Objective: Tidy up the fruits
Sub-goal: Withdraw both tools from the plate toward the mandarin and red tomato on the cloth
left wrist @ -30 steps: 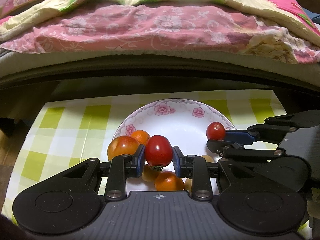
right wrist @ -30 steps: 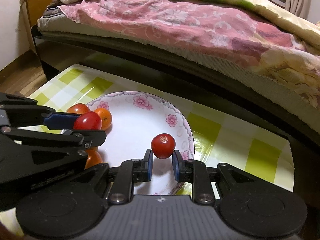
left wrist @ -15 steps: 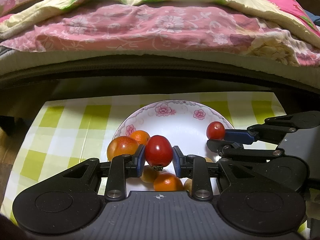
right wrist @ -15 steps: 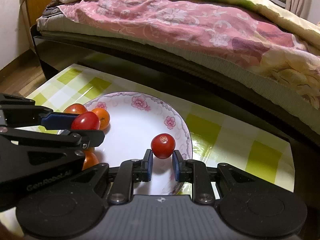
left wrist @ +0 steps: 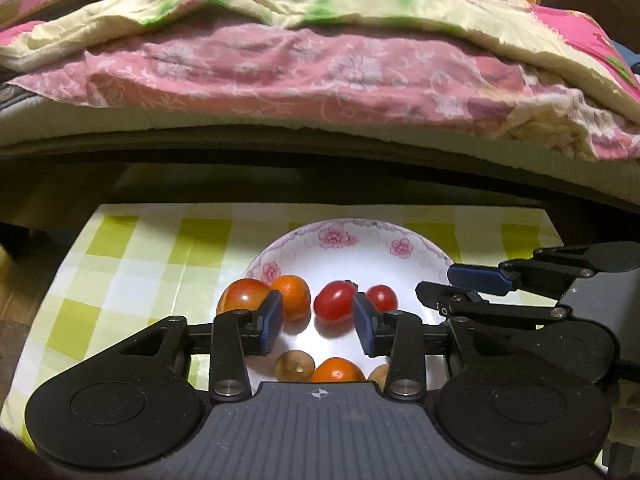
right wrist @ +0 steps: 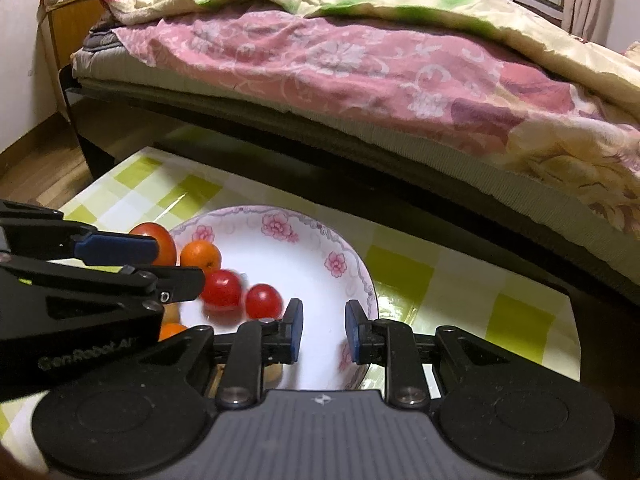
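A white floral plate (left wrist: 360,248) sits on the green-checked table. My left gripper (left wrist: 319,320) hangs just above its near side, jaws opening. A red tomato (left wrist: 335,300) lies blurred on the plate just past the pads, which do not press on it. A smaller red tomato (left wrist: 382,298) rests right beside it. My right gripper (right wrist: 322,320) stands over the plate's right part (right wrist: 304,248), pads narrowly apart with nothing between them. The small tomato (right wrist: 263,301) lies left of its fingers. A big red-orange tomato (left wrist: 242,296) and an orange (left wrist: 294,294) sit at the plate's left.
Another orange (left wrist: 336,370) and brownish fruits (left wrist: 294,364) lie at the plate's near edge, partly hidden by my left gripper. A bed with a pink floral quilt (left wrist: 320,68) runs along the table's far side. Wooden floor (right wrist: 44,160) shows at the left.
Both red tomatoes have left the grippers and now lie side by side on the plate. The left jaws have widened. Neither hand has shifted noticeably.
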Demonstrator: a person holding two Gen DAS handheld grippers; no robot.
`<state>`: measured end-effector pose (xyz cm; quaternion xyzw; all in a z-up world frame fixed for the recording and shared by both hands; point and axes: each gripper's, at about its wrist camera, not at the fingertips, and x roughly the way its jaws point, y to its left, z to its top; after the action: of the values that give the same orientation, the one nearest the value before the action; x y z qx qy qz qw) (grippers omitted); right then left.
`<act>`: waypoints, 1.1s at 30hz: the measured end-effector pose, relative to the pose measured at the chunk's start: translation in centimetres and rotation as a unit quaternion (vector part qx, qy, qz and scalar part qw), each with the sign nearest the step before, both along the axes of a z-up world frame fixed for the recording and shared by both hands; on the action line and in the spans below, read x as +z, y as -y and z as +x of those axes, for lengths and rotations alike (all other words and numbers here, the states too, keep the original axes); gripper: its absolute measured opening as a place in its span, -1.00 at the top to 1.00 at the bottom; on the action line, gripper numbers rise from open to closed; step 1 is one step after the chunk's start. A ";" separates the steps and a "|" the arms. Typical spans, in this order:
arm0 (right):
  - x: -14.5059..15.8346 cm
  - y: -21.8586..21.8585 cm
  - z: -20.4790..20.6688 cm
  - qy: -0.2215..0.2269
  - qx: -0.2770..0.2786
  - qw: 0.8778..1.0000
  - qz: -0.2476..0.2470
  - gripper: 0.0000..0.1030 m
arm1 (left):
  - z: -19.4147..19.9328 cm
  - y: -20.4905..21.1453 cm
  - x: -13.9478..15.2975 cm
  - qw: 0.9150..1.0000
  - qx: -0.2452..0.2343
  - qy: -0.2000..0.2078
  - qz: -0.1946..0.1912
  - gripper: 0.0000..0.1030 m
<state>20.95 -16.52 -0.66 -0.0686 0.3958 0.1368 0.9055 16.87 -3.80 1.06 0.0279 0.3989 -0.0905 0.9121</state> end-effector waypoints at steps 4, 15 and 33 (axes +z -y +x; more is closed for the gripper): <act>0.0 0.2 0.0 -0.004 -0.003 1.000 0.009 0.49 | -0.1 -0.1 0.4 1.000 0.003 0.006 0.001 -0.12; 0.6 0.1 -0.6 0.003 -0.006 1.000 0.015 0.47 | -0.8 -0.6 1.3 1.000 0.012 0.013 0.008 -0.35; 1.7 -0.3 -6.1 -0.004 0.015 1.000 0.020 0.37 | -5.8 -1.9 2.1 1.000 -0.001 0.011 0.014 -0.56</act>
<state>14.84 -16.23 1.08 -0.0561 0.3959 0.1588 0.9027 11.05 -1.91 3.13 0.0423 0.3896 -0.0857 0.9160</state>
